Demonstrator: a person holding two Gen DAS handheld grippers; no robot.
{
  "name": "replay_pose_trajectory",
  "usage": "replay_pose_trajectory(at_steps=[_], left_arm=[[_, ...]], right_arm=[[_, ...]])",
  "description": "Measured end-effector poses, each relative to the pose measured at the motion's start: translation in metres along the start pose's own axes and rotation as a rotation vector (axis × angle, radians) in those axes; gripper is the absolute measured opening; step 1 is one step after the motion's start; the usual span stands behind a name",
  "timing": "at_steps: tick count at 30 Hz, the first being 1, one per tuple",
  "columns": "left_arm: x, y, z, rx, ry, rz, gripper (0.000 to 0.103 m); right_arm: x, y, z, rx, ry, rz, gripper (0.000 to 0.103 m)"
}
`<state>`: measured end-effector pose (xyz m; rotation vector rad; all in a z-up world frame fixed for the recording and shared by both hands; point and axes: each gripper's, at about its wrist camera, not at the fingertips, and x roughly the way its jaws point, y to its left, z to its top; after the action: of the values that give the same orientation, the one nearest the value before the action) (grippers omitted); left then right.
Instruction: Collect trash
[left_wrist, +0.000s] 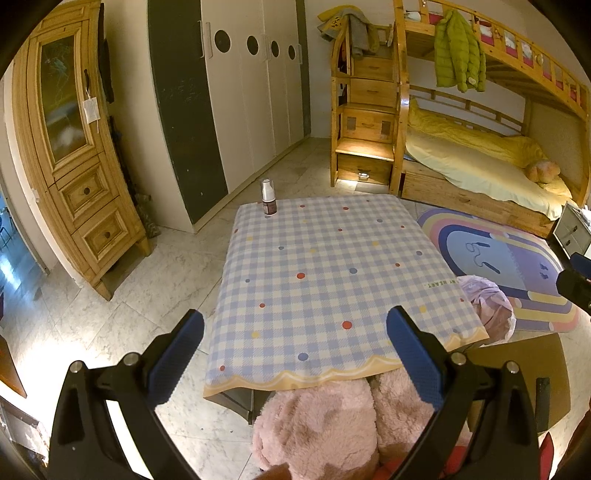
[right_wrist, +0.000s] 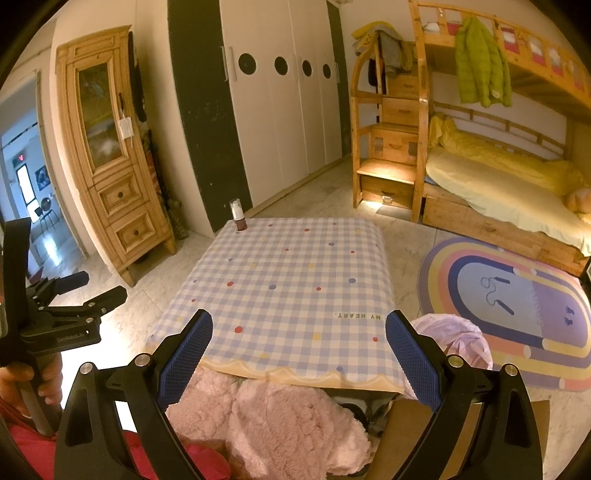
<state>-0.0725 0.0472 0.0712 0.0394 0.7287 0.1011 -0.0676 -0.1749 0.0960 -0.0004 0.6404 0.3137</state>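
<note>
A small pump bottle (left_wrist: 268, 201) with a clear cap stands at the far left corner of the checked tablecloth (left_wrist: 332, 280); it also shows in the right wrist view (right_wrist: 238, 218). A bin lined with a pale pink bag (left_wrist: 489, 306) sits on the floor at the table's right side, also in the right wrist view (right_wrist: 454, 343). My left gripper (left_wrist: 295, 354) is open and empty above the table's near edge. My right gripper (right_wrist: 299, 354) is open and empty above the near edge too. The left gripper also shows at the left of the right wrist view (right_wrist: 92, 291).
Pink fluffy trousers (right_wrist: 280, 417) of the person lie under the near table edge. A rainbow rug (right_wrist: 517, 314) lies to the right. A wooden cabinet (left_wrist: 74, 147), white wardrobe (left_wrist: 251, 92) and bunk bed (left_wrist: 480, 166) line the room. A brown cardboard piece (left_wrist: 517, 373) lies near right.
</note>
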Motion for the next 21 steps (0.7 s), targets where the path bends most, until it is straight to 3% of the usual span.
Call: replay_pose_trajectory(at_steps=[21], left_arm=[[-0.0007,-0.0030,0.0006,0.030,-0.027,-0.004,0.096]], right_arm=[[-0.0007,-0.0014,-0.0012,0.004,0.004,0.000,0.094]])
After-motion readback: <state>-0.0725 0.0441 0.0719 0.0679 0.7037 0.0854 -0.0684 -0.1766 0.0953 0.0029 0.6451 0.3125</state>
